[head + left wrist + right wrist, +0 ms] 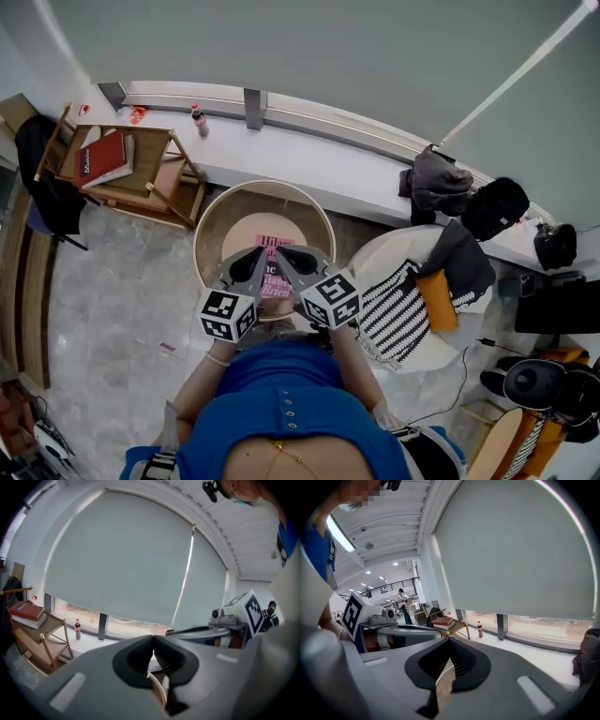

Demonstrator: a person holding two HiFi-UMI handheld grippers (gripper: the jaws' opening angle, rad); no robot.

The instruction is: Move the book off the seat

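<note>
Pink-covered book (274,246), its dark cover lettering too small to read, lay flat on the round beige tub seat (212,219). Left gripper (257,262) and right gripper (284,262) were poised over it, both jaw pairs closed on nothing.

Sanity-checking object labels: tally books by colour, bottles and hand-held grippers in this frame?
Pink book: 1, on the seat
Red book: 1, on the wooden rack
Bottle: 1
Hand-held gripper: 2, left and right, both shut and empty
Total: 5
Pale slab under the red book: unclear, not counted.
</note>
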